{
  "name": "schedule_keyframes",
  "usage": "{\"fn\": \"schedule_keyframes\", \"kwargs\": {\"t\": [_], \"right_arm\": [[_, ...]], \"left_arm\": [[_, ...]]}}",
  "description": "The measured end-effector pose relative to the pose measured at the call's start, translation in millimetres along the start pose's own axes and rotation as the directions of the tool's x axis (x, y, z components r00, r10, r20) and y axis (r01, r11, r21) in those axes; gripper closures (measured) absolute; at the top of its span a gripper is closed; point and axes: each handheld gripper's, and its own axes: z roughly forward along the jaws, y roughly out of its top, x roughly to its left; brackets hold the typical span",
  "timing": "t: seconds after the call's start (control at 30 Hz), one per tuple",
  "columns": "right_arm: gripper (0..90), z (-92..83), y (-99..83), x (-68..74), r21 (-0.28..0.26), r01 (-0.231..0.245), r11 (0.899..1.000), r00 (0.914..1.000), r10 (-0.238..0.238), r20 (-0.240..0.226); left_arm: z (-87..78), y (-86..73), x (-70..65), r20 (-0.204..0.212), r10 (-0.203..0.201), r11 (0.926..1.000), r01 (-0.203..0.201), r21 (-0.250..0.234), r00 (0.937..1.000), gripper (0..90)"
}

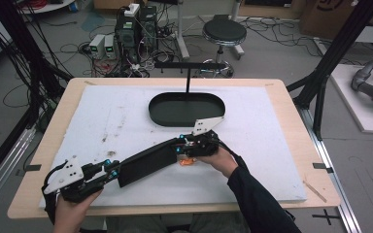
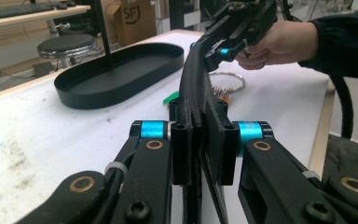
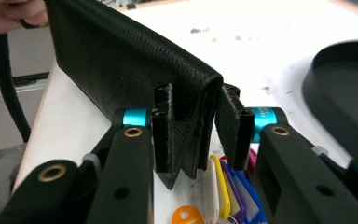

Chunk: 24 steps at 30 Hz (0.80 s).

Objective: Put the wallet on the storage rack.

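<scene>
A long black leather wallet [image 1: 143, 162] hangs above the white mat between my two grippers. My left gripper [image 1: 114, 170] is shut on its near-left end; in the left gripper view both pads [image 2: 181, 142] clamp the wallet [image 2: 196, 88] edge-on. My right gripper [image 1: 179, 148] is at the far-right end. In the right gripper view the wallet [image 3: 121, 60] stands between the jaws of the right gripper [image 3: 198, 130]: one pad [image 3: 165, 126] lies against it and a thin gap shows at the other. A bunch of coloured key tags [image 3: 223, 186] lies on the mat below.
A black oval tray [image 1: 158, 109] with an upright T-shaped post [image 1: 188, 73] sits at the mat's far middle. The key ring [image 2: 228, 84] lies under the right hand. The wooden table edge [image 1: 291, 116] frames the white mat. A stool [image 1: 223, 33] and cables stand beyond the table.
</scene>
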Motion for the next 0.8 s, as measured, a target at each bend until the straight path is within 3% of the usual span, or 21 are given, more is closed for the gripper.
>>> {"fn": "schedule_keyframes", "kwargs": {"t": [0.07,0.1,0.27,0.3,0.33,0.43,0.47,0.5,0.53,0.6,0.8], "right_arm": [[72.0,-5.5,1.2,1.1,-0.009,0.002,1.0,1.0,-0.002,0.004],[73.3,-19.7,3.3,3.0,-0.033,0.009,0.999,0.9999,-0.009,0.005],[75.2,-51.6,-0.6,8.9,-0.044,0.031,0.999,0.9993,-0.03,0.022],[75.3,-57.9,-3.0,10.5,-0.04,0.019,0.999,0.9995,-0.018,0.024],[75.3,-57.9,-3.0,10.5,-0.04,0.019,0.999,0.9995,-0.018,0.024],[75.6,-78.9,-16.1,9.9,-0.031,0.012,0.999,0.9979,-0.01,0.064],[75.6,-78.9,-16.1,9.9,-0.031,0.012,0.999,0.9979,-0.01,0.064],[75.6,-88.5,-24.1,8.8,-0.028,-0.003,1.0,0.9966,0.006,0.082],[75.6,-88.5,-24.1,8.8,-0.028,-0.003,1.0,0.9966,0.006,0.082],[75.6,-101.1,-34.6,7.5,-0.02,-0.021,1.0,0.9946,0.023,0.102],[75.7,-121.6,-51.0,11.2,-0.014,-0.042,0.999,0.9908,0.044,0.128]], "left_arm": [[2.2,2.4,0.0,0.009,-0.006,0.9998,0.006,-0.017,0.9999,80.3],[7.1,4.5,-0.9,0.022,-0.011,0.9995,0.012,-0.03,0.9997,80.3],[21.8,8.7,-4.7,0.066,-0.01,0.9995,0.012,-0.031,0.9978,80.0],[32.2,10.1,-6.1,0.089,-0.013,0.9995,0.015,-0.027,0.9959,79.9],[32.2,10.1,-6.1,0.089,-0.013,0.9995,0.015,-0.027,0.9959,79.8],[57.4,11.8,-7.8,0.136,-0.016,0.9999,0.016,-0.003,0.9906,79.7],[57.4,11.8,-7.8,0.136,-0.016,0.9999,0.016,-0.003,0.9906,79.7],[69.8,12.4,-8.8,0.157,-0.016,0.9999,0.014,0.009,0.9874,79.7],[69.8,12.4,-8.8,0.157,-0.016,0.9999,0.014,0.009,0.9874,79.6],[85.8,13.0,-10.1,0.185,-0.008,0.9996,0.003,0.026,0.9828,79.6],[105.3,14.3,-13.0,0.219,0.006,0.9987,-0.017,0.048,0.9757,78.7]]}}
